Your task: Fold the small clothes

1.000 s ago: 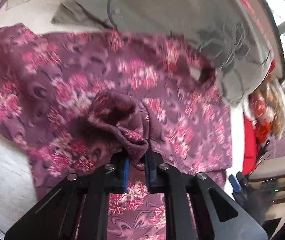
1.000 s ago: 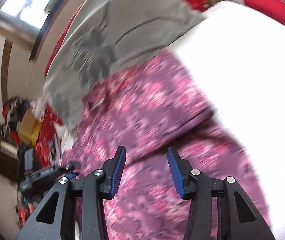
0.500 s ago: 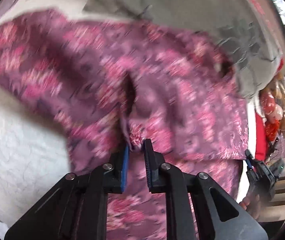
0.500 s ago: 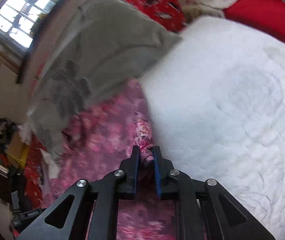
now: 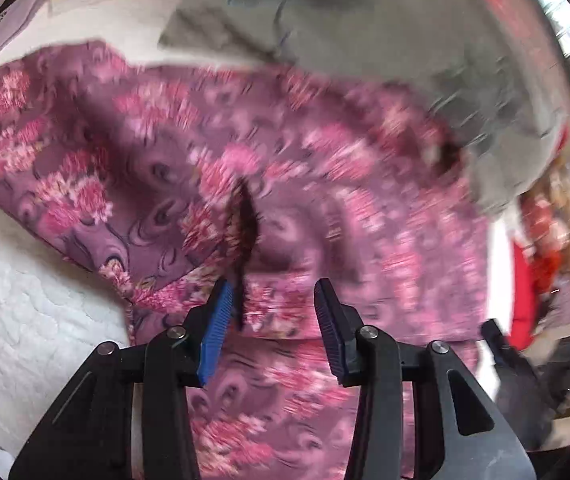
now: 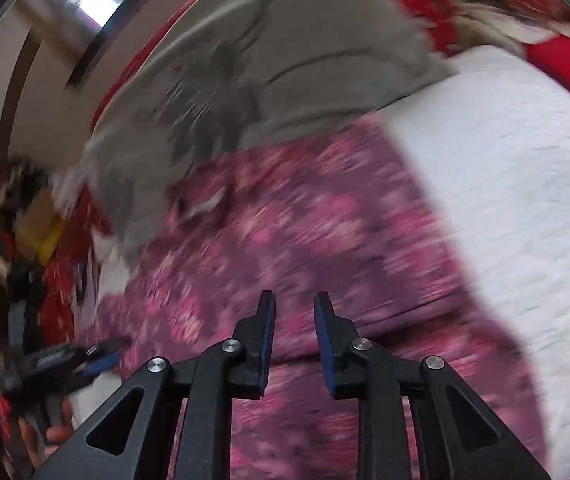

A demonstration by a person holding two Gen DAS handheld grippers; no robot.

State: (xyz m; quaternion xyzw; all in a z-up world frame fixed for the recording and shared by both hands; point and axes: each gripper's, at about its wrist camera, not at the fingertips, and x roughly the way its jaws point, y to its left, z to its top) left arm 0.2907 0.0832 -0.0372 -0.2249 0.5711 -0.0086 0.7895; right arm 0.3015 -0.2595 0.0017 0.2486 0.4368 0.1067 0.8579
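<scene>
Letting go is what I am doing on both sides at once. My left gripper (image 5: 271, 312) had a bunched cuff of the floral garment (image 5: 325, 168) pinched between its pads a second ago; now its jaws are opening and stand well apart, with only a dark fold of cloth brushing the inner face of the left pad and nothing pressed between them. My right gripper (image 6: 293, 334) was clamped on an edge of the same fabric half a second ago; its jaws are opening too, a narrow gap showing, and I see the cloth lying beneath them, not caught.

So the sleeve I carried inward has been dropped onto the body of the garment, which lies spread on the white bed (image 6: 525, 200), its far edge tucked against the grey blanket (image 5: 365, 28) and its near portion running toward the bed's near edge. The right-wrist view is smeared with motion, so I cannot judge how neatly the fold has landed.

I reckon one fold is now laid and the next hold needs choosing; a loose, slippery fabric like this may spring back once free.
</scene>
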